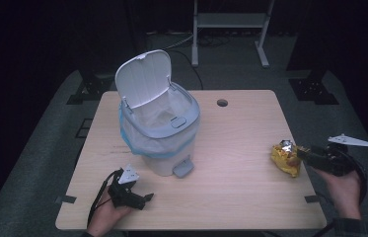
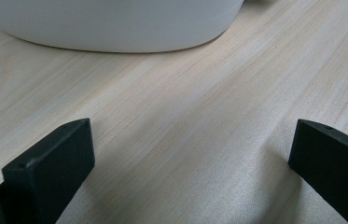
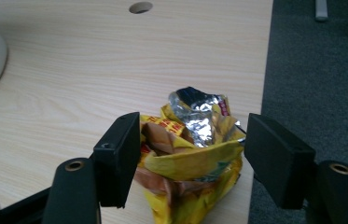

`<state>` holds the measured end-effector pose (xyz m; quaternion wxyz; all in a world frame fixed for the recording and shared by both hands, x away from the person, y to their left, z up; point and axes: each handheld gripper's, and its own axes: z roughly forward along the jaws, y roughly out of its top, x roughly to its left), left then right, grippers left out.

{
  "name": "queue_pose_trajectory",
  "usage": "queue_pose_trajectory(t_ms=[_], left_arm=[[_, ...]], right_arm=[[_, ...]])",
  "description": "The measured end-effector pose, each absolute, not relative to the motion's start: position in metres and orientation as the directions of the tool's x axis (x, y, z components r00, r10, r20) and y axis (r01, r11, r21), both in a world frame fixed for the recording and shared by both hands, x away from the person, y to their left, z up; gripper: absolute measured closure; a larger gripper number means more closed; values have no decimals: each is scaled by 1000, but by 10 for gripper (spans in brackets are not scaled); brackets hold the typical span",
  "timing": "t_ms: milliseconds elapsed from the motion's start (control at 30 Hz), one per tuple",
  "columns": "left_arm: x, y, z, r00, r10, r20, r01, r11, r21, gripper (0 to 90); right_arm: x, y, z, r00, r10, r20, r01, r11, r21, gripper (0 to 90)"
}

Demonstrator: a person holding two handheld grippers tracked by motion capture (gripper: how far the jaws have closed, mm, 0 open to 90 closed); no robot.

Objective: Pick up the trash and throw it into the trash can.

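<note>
right claw: jaws wide, straddling bag at desk right edge, not clamped | left claw: wide open, empty, near bin, lid up | risk: crumpled foil slips or bag gets nudged off edge if jaws close off-centre

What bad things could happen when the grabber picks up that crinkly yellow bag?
1. The crumpled yellow snack bag sits at the table's right edge. The right hand-held gripper is open around it, so a nudge could push it onto the floor.
2. The bag looks soft and slippery, so it might slip out when lifted.
3. The trash bin stands open well to the left. The bag could drop along the way, or bump the raised lid.
</note>
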<state>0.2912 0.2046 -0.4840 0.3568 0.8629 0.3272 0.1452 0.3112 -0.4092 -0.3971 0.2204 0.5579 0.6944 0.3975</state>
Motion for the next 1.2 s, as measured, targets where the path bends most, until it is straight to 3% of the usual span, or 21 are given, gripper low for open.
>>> queue_pose_trajectory(t_ms=[667,1200], left_arm=[[291,205,-484,744,668,17,461,-531,711,0],[291,205,-484,744,668,17,461,-531,711,0]], right_arm=[[335,-410,-415,-260,950,170,647,40,762,326],[325,-419,-421,-221,955,200,665,-2,746,325]])
